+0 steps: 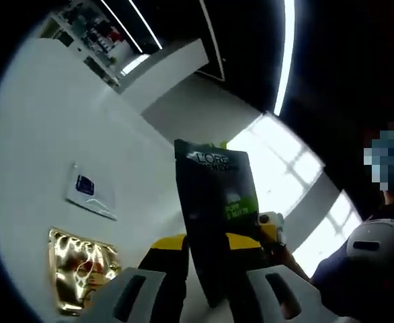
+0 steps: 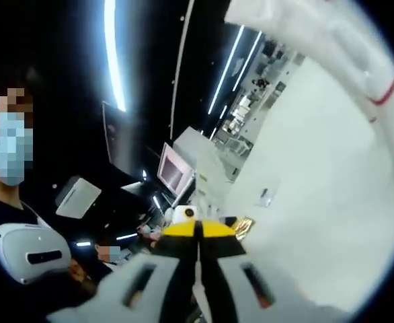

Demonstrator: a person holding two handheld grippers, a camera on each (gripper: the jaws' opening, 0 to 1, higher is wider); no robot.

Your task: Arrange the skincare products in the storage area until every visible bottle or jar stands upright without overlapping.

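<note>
A dark carton (image 1: 217, 222) with pale lettering and a green patch stands up between the jaws of the left gripper (image 1: 207, 269), which pinches its lower part from both sides, so it juts straight ahead of the camera. Down to the left of that gripper, against a white surface (image 1: 56, 121), lies a shiny gold packet (image 1: 79, 269), with a small white card (image 1: 91, 192) beyond it. The right gripper (image 2: 198, 259) has its yellow-tipped jaws pressed together on nothing; ahead of them sits a small white-and-yellow object (image 2: 183, 215), and a person (image 2: 15, 222) stands off to its left.
</note>
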